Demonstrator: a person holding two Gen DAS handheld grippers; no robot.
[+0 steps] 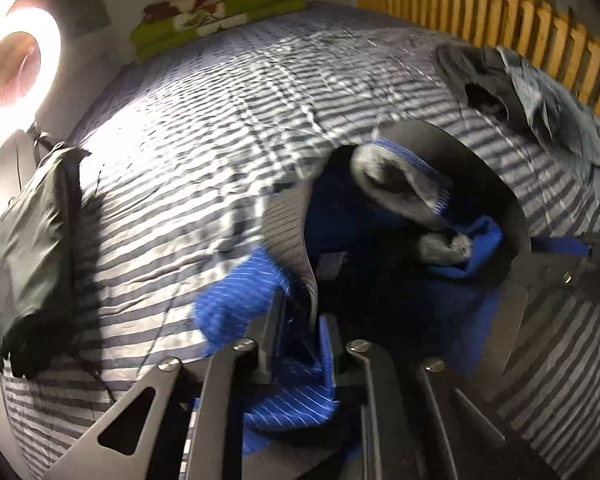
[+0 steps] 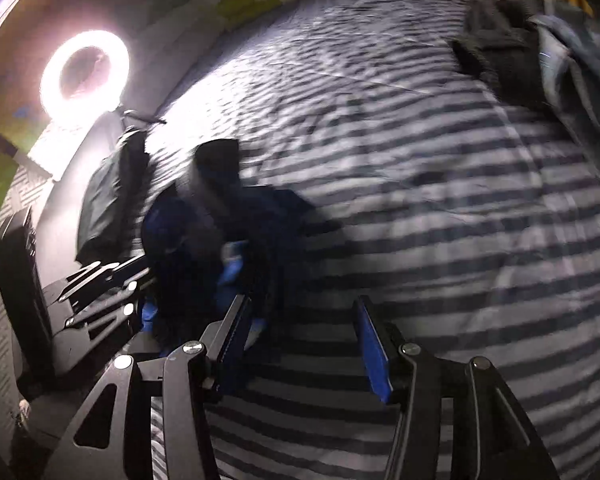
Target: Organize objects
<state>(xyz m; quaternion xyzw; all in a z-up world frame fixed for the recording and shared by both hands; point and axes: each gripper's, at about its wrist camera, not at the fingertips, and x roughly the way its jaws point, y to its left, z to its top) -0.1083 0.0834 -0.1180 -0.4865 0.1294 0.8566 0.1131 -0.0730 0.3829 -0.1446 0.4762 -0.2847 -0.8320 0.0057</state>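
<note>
**Keep hold of the blue garment, free fingers to its far edge**

Lower centre of the left wrist view: left gripper (image 1: pixel 300 344) with fingers narrow, pinching the blue striped garment (image 1: pixel 236 300), bunched and blurred over the striped bed cover (image 1: pixel 188 120). Right gripper (image 2: pixel 300 340), lower centre of its own view, with fingers wide and nothing between them, just beside the same dark blue heap (image 2: pixel 204 240). Probably mid-fold or mid-lift. Best to keep the pinch firm, bring the open fingers to a free edge, then draw flat, slowly. Risk of catching the bed cover too. More clothes (image 1: pixel 540 92) waiting, upper right.
</note>
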